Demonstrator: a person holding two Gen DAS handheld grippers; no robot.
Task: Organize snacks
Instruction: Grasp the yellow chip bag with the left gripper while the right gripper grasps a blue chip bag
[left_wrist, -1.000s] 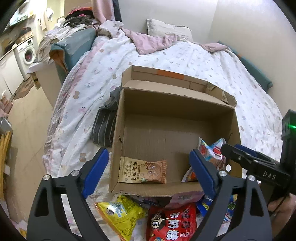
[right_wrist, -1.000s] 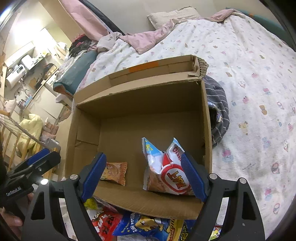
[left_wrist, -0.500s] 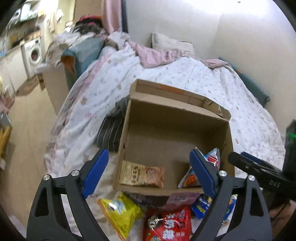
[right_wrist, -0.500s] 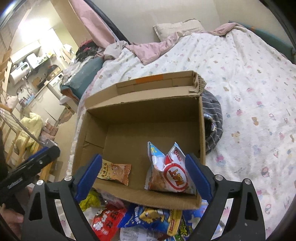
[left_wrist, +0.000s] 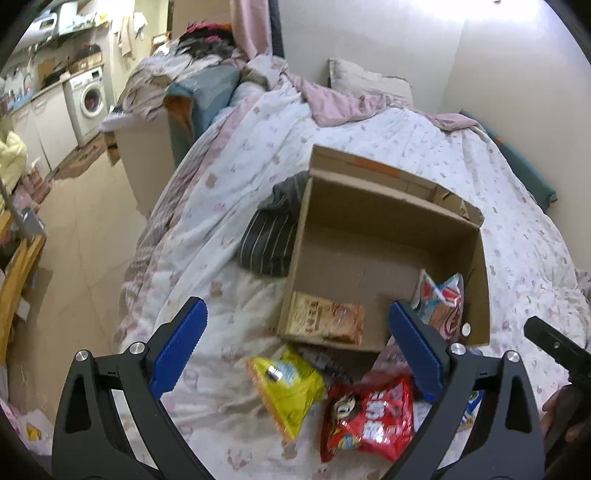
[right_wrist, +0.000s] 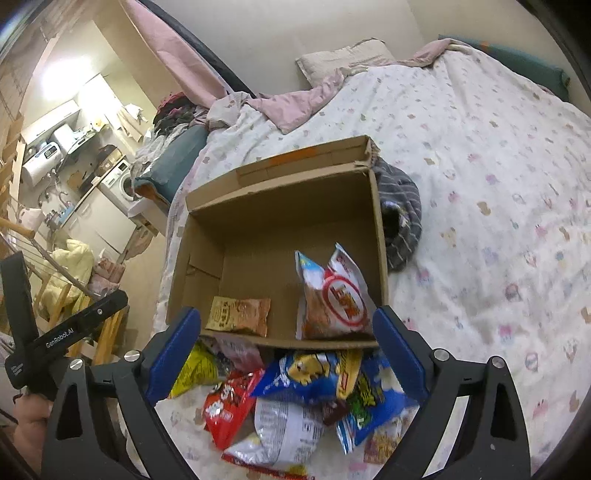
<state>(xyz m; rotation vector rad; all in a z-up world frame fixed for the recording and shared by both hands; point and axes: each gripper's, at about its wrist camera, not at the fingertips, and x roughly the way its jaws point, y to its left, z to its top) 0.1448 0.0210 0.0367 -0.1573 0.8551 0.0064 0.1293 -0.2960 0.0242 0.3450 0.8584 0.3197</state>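
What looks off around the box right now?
The cardboard box has a torn, crumpled far-right corner flap. A striped dark garment lies bunched against its right wall. Unsorted snack packets sit heaped outside its near wall.

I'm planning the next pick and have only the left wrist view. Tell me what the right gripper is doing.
Observer: The right gripper is open with nothing between its jaws, which have just been opening. It is in front of the cardboard box.
Operator: List what lies below it.
Observer: A blue packet lies over a white packet.
Operator: Describe the tall bag in the box.
Observer: The tall bag shows a red ring logo.
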